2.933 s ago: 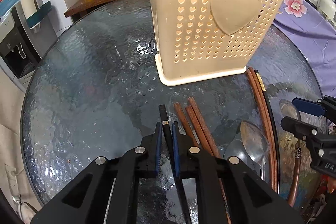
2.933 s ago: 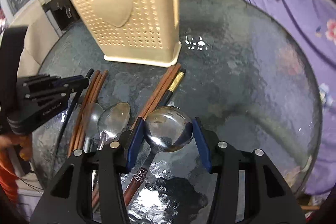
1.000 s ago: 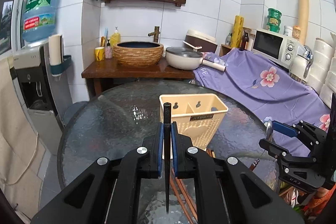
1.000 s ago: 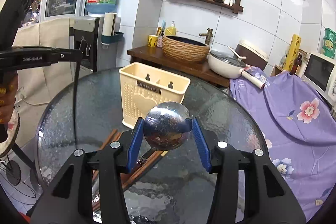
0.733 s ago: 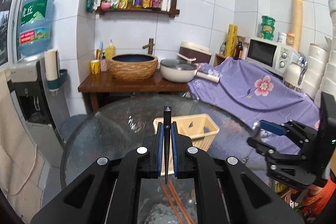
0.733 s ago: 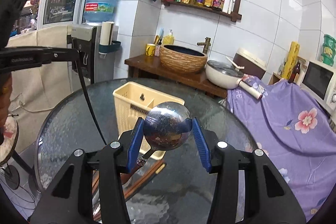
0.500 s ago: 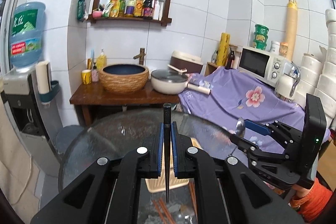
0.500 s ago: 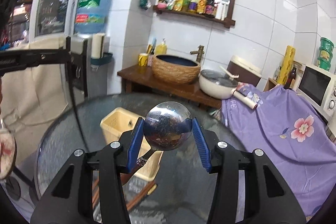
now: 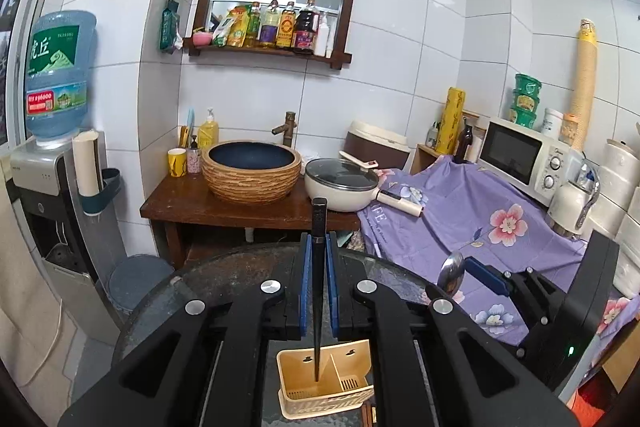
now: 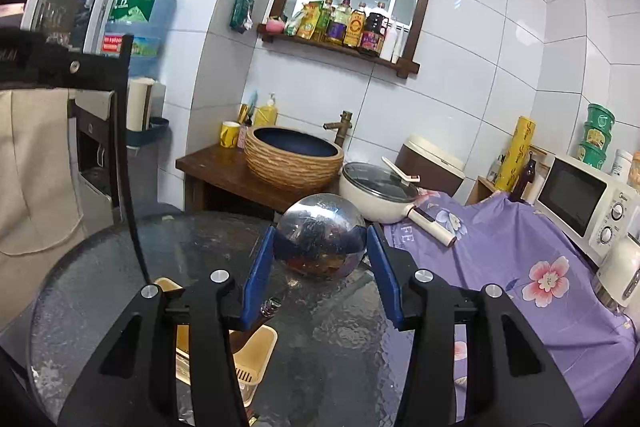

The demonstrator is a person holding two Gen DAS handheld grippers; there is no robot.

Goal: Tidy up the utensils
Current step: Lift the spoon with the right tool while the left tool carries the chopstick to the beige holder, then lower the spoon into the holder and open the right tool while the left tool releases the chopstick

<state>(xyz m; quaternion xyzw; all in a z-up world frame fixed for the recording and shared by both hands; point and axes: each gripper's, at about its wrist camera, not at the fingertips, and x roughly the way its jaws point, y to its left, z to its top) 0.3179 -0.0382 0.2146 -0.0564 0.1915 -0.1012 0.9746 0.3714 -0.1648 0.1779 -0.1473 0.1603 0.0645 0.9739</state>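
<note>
I have the left hand-held gripper pinched tight on a black chopstick, which hangs point-down above the left compartment of the cream utensil basket on the glass tabletop. My right hand-held gripper clamps the bowl of a steel spoon, above and to the right of that basket. Neither piece is in yet, and the basket's compartments look empty, so I judge the sorting barely begun; a few brown chopsticks lie just beside the basket. The water jug behind the basket carries large Chinese characters; other labels are too small for me to read.
</note>
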